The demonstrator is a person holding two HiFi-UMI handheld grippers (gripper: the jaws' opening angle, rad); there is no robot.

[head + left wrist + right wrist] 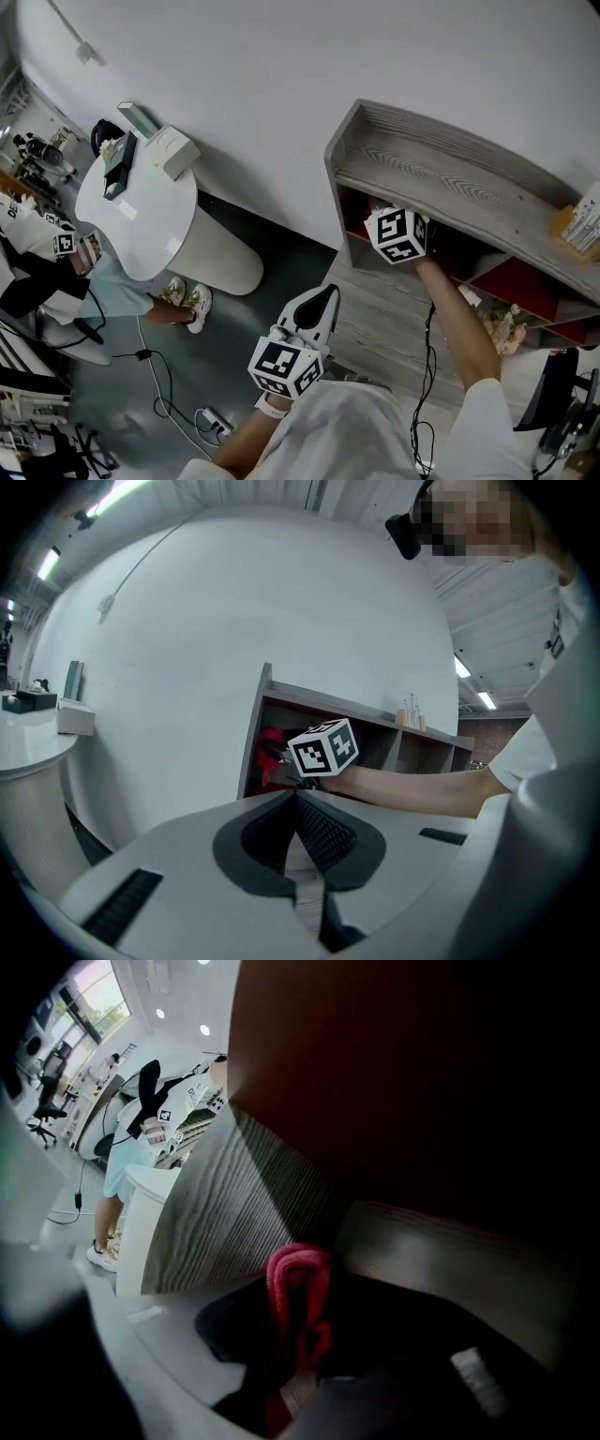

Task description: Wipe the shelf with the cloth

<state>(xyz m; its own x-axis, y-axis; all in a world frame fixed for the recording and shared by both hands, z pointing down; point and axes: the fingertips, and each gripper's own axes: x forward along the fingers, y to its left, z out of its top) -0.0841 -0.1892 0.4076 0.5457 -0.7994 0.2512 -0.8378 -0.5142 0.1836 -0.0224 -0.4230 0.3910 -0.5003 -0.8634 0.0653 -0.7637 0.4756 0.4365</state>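
Note:
A grey wooden shelf unit [441, 169] with red back panels stands against the white wall. My right gripper [398, 234] reaches into its upper left compartment; only the marker cube and the arm show from above. In the right gripper view, my right gripper [300, 1283] is shut on a folded red cloth [298, 1288], close to the grey shelf board [441, 1251] and the side wall [234, 1213]. My left gripper [319, 305] hangs in front of the shelf near my body, shut and holding nothing. Its view shows the red cloth [270, 747] beside the right cube [323, 747].
A round white table [150, 234] with small boxes stands to the left, and a seated person [112, 291] is beside it. Cables and a power strip [211, 422] lie on the floor. Small items [581, 225] stand on the shelf top; flowers [506, 328] sit in a lower compartment.

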